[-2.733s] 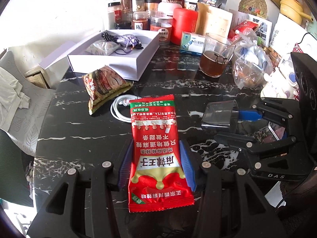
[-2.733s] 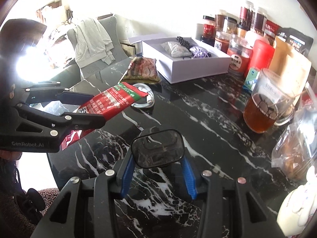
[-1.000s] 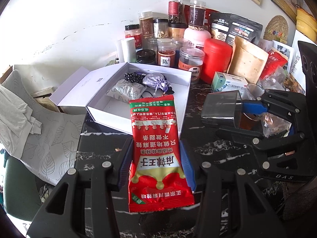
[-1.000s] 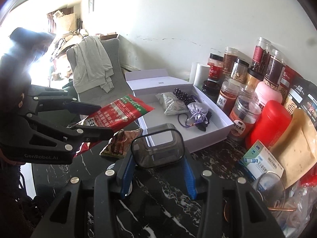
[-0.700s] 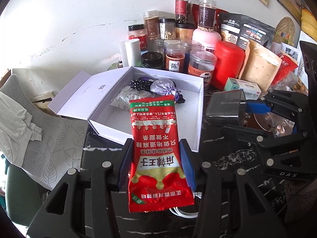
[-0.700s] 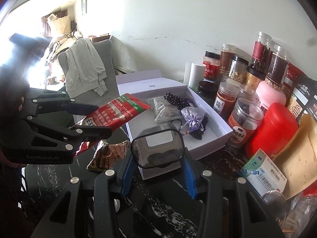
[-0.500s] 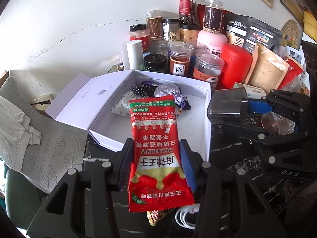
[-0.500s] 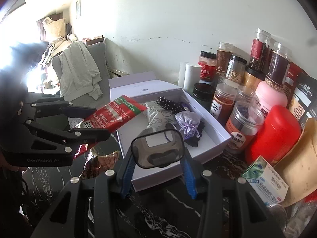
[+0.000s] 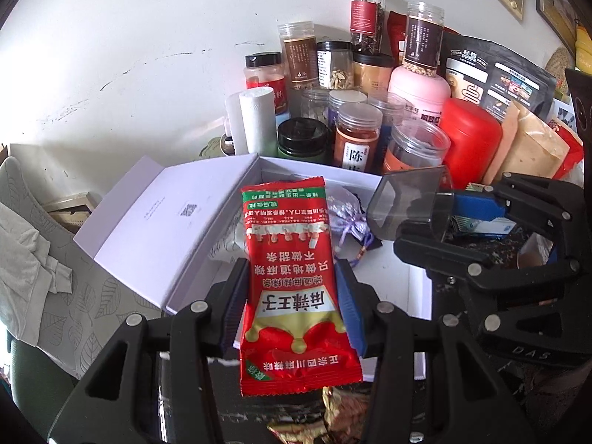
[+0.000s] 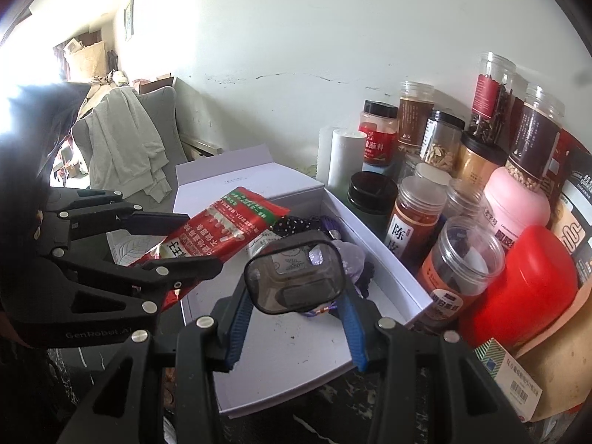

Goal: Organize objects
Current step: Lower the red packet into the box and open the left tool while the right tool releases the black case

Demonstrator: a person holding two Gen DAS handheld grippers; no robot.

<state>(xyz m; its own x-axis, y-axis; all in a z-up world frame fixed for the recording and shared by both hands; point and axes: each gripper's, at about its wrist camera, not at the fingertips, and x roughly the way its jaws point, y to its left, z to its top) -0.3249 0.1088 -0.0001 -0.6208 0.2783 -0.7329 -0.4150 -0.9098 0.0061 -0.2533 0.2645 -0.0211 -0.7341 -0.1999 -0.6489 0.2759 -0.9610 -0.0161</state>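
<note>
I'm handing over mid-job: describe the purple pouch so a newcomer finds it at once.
Start at the open white box in front of the jars. The purple pouch lies inside it, toward the back, just right of the red packet that the left gripper holds. It is the only pale lilac cloth bag, with a drawstring cord trailing off it.

Left claw [image 9: 292, 309]: black plastic linkage arms, silver round screws at the joints, ribbed blue pads [image 9: 349, 310] on the fingers, "GenRobot.AI" in grey on its side. Right claw [image 10: 296, 318]: same black frame, silver screws, blue ribbed pads [image 10: 353, 327]; "DAS" lettering on its side.
</note>
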